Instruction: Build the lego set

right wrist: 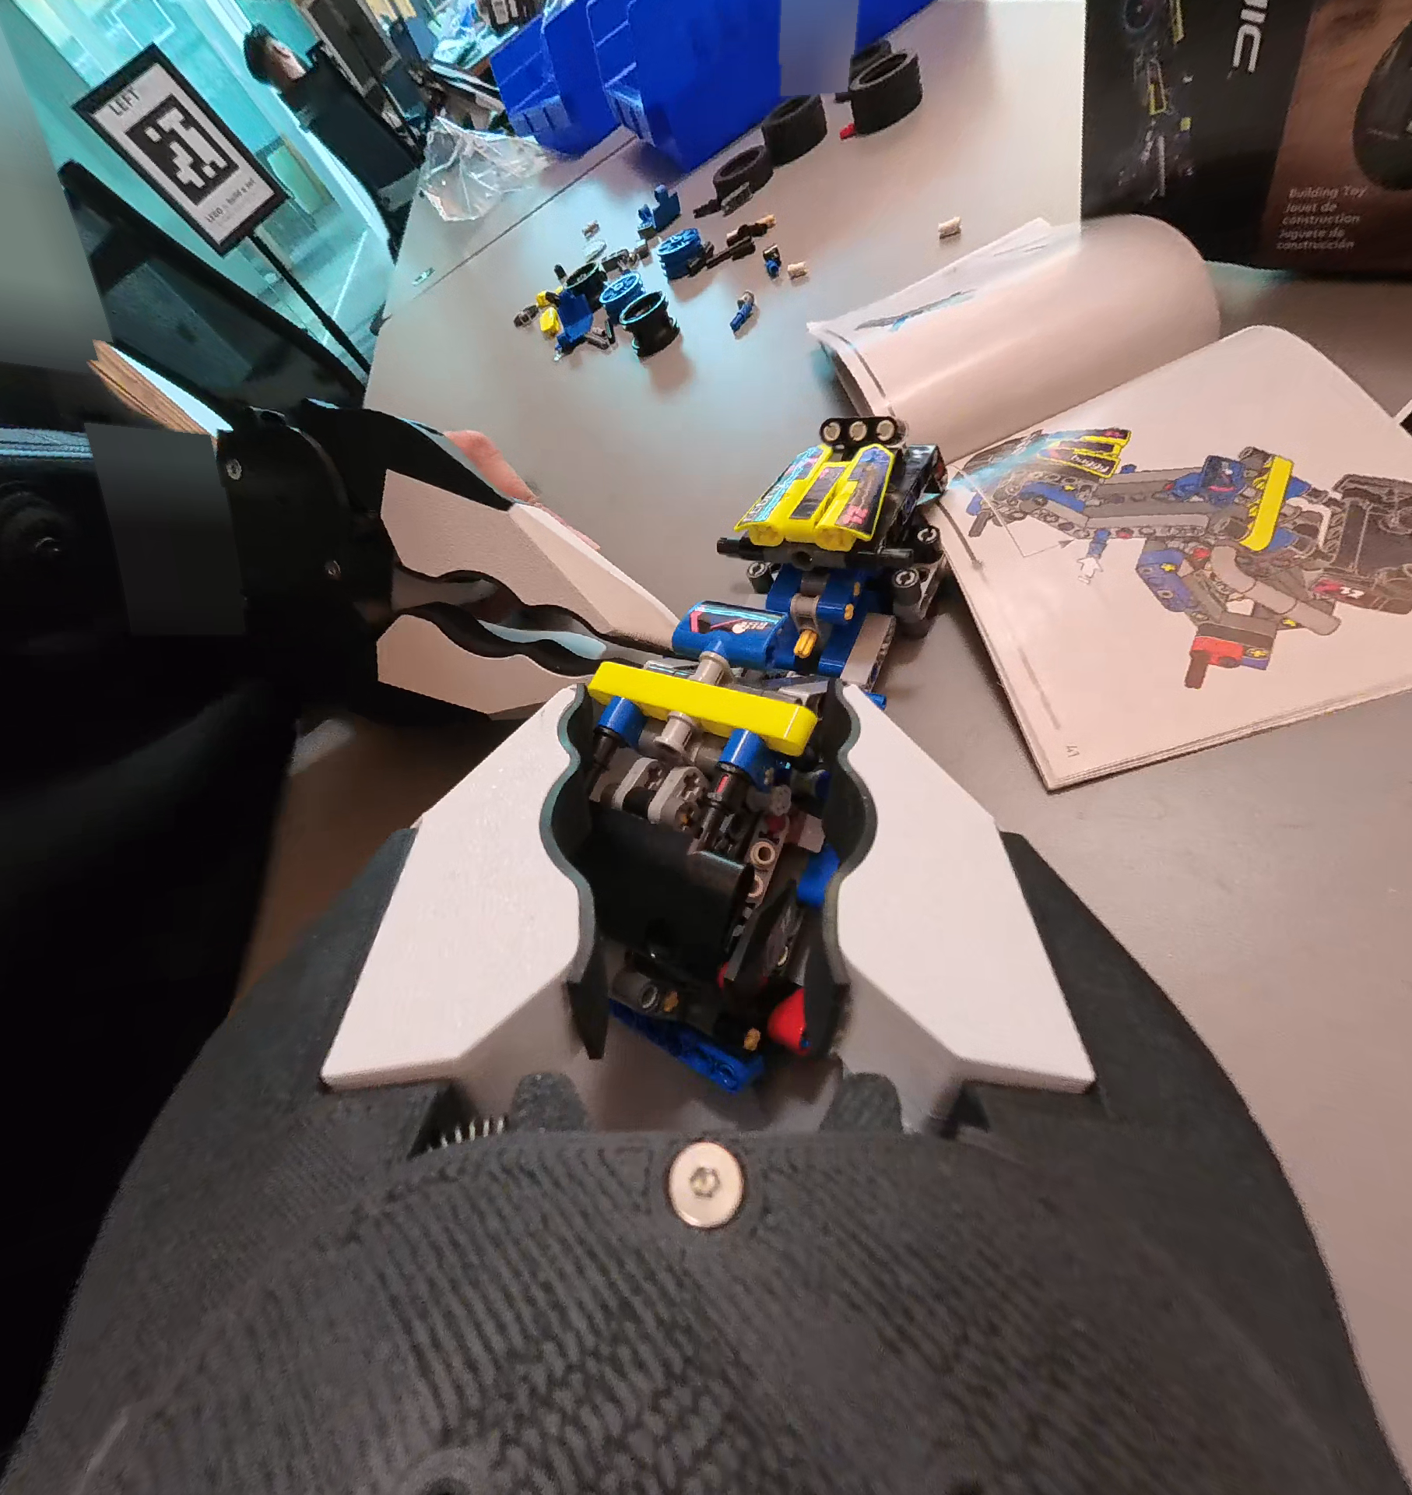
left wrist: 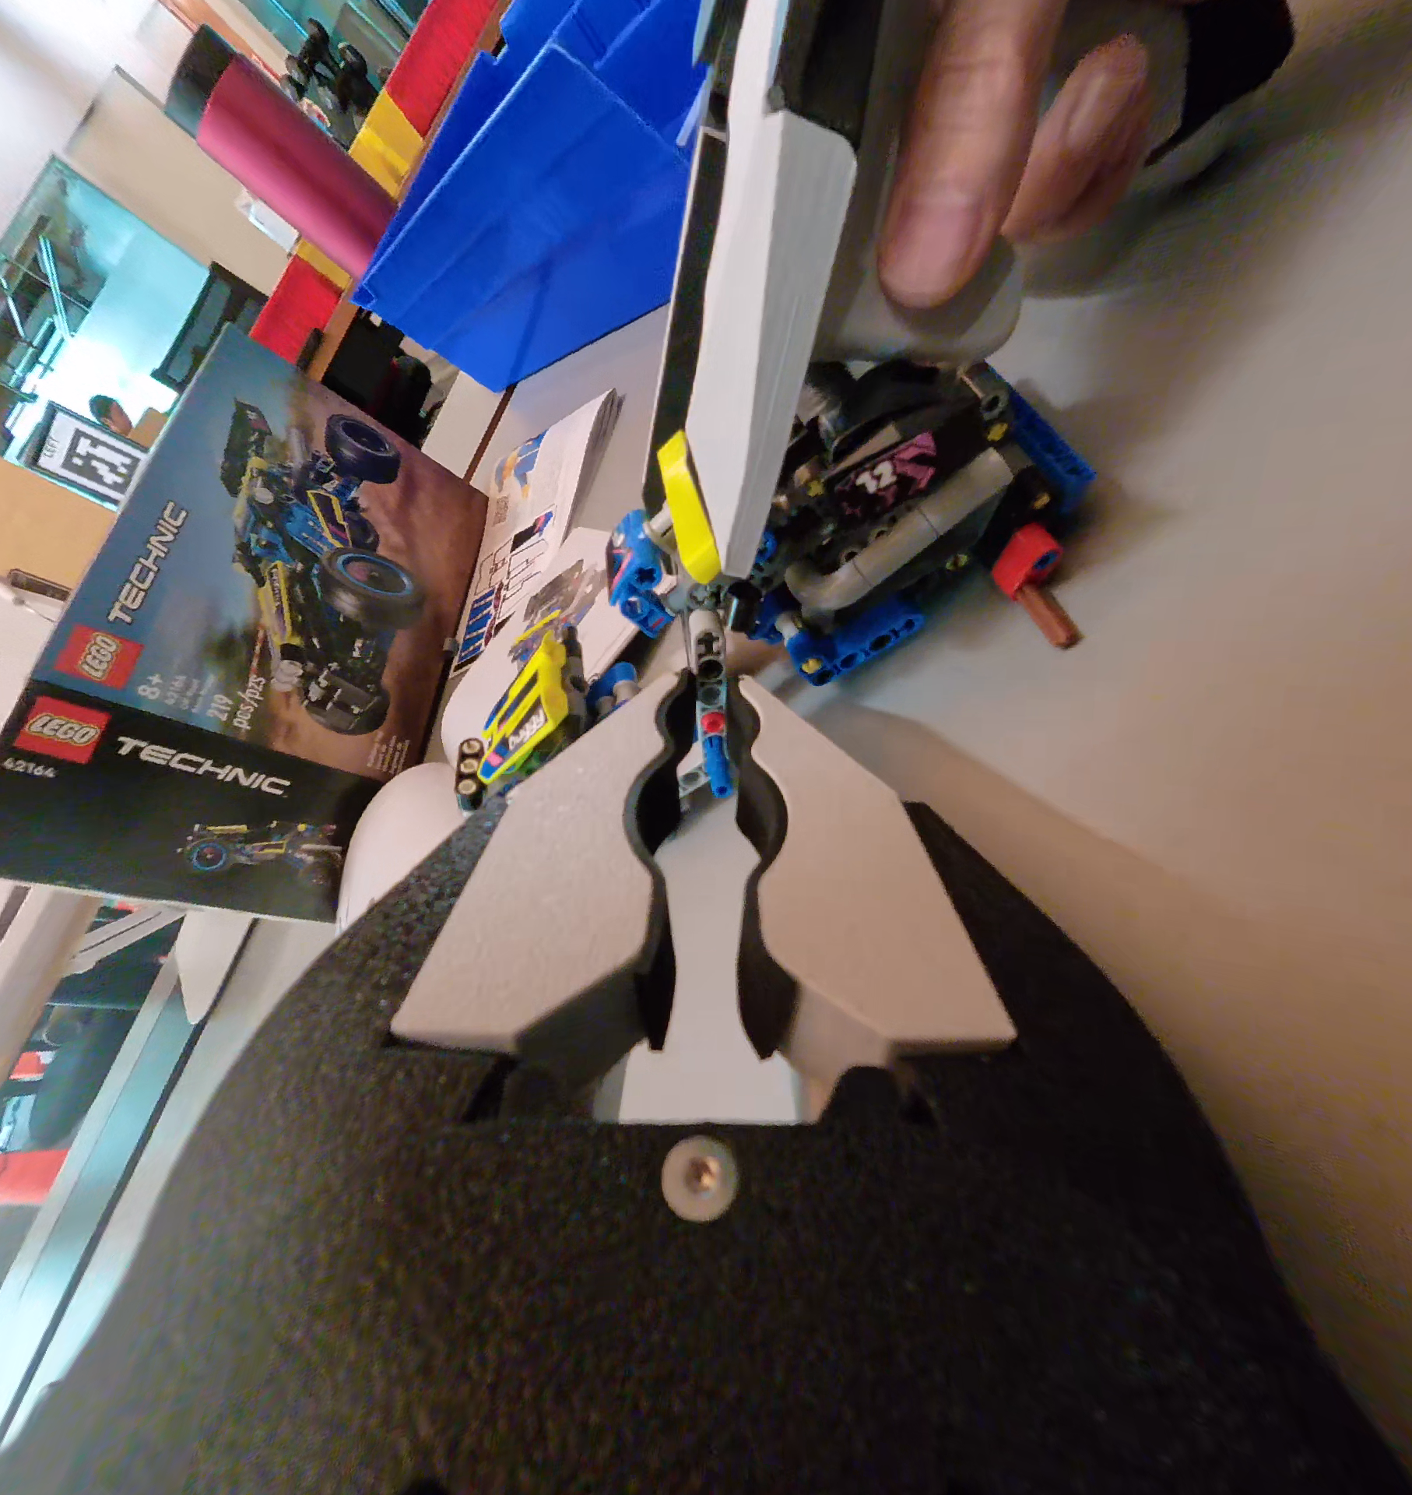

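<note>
1. The desk [right wrist: 1172,930] is grey and carries an open booklet [right wrist: 1172,647], a toy box [left wrist: 226,631], blue bins [left wrist: 541,210] and loose parts [right wrist: 646,275] scattered at the far side.
2. The car model [right wrist: 727,849], a half-built brick chassis in blue, black and grey with a yellow beam [right wrist: 703,704] across its top, lies on the desk with its long axis running straight away from the right tool [right wrist: 707,712]. Its nose, a yellow and blue hood [right wrist: 824,493], sits at the far end, touching the booklet's edge.
3. The right tool stands wide apart, one finger on each flank of the model's rear half, and the pads look pressed against its sides, so it appears to clamp the model down. A hand [left wrist: 1010,162] wraps its body.
4. The left tool [left wrist: 715,696] comes in from the model's left flank, at right angles to its long axis, so it is the nearer one to that side.
5. The left tool is almost closed, pinching a thin grey link [left wrist: 711,655] with blue and red pins. The link's far end reaches the model's side just below the yellow beam; whether it is already joined there I cannot tell.
</note>
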